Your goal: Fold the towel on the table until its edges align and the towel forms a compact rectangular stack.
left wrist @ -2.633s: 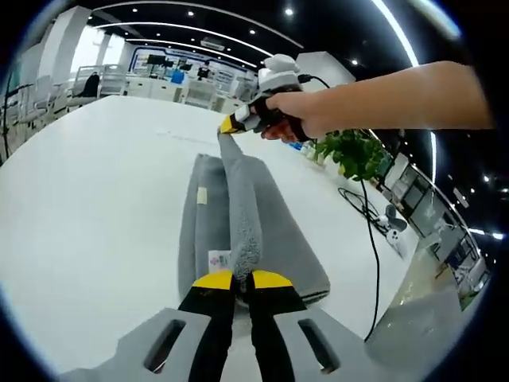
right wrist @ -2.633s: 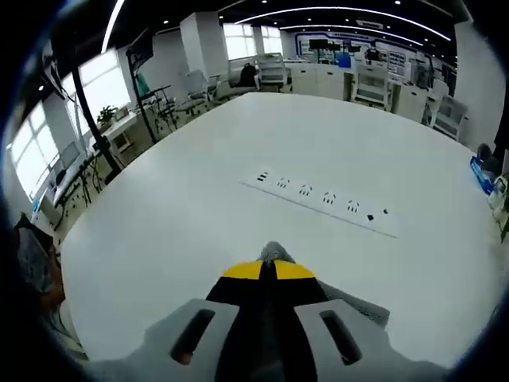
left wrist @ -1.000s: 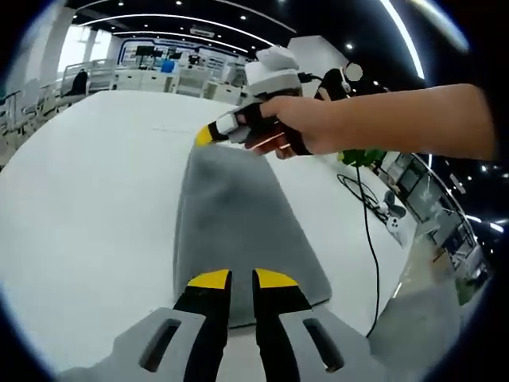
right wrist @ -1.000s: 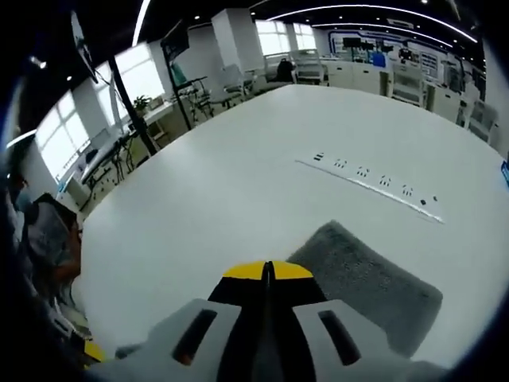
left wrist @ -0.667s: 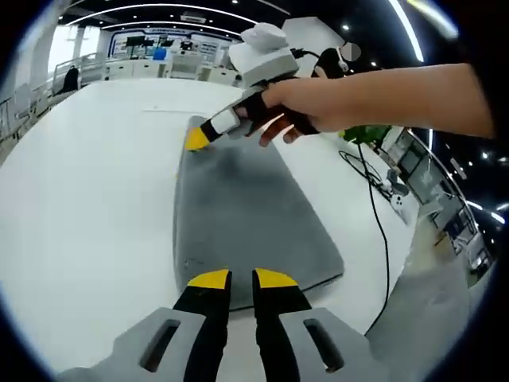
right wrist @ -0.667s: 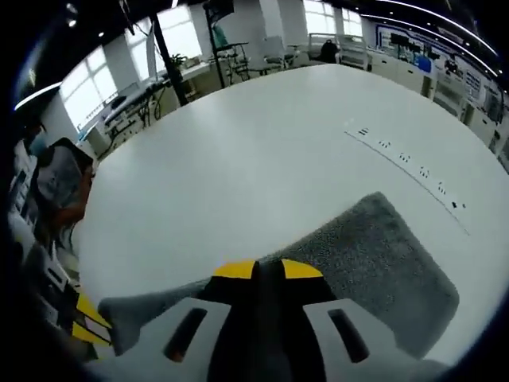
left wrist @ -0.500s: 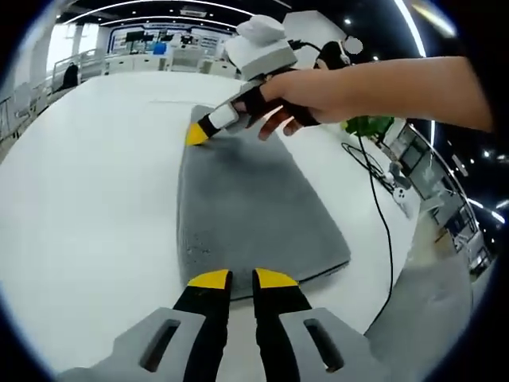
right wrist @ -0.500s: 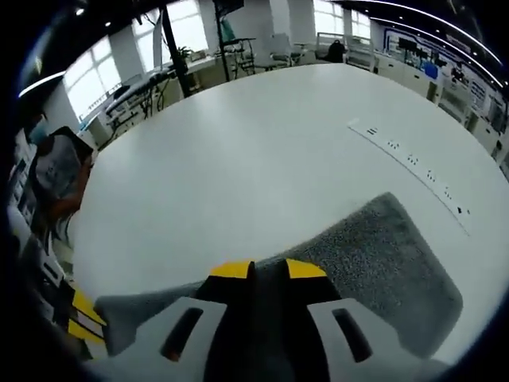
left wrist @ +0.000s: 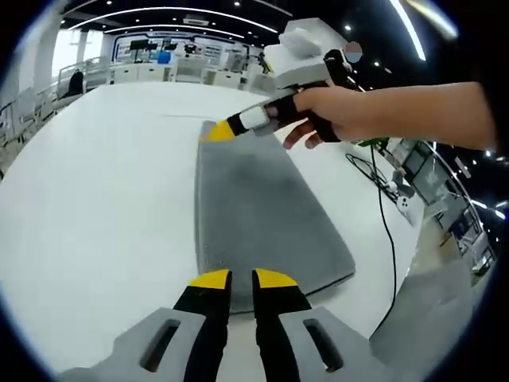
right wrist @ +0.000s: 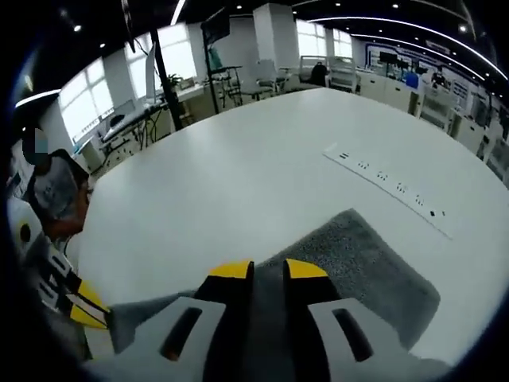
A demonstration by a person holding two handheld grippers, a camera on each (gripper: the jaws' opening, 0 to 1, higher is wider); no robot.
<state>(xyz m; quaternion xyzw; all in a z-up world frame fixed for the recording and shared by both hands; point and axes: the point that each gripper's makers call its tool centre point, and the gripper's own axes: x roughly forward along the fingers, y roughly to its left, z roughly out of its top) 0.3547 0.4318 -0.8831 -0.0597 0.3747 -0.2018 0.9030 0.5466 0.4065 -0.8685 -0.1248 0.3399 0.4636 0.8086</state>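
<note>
On the white round table [left wrist: 87, 199], the grey terry-cloth towel [left wrist: 258, 211] lies flat as a long folded strip. Left gripper [left wrist: 232, 278]: yellow-tipped jaws slightly parted, holding nothing, at the near short edge. Right gripper [right wrist: 267, 270]: jaws narrowly apart, empty, over the far end; a person's hand [left wrist: 338, 115] holds it. Pile looks nubby, soft and limp; judged light, likely to sag and drag rather than slide. Best taken at both corners of one short edge. Recessed socket strip [right wrist: 390, 189] beyond.
</note>
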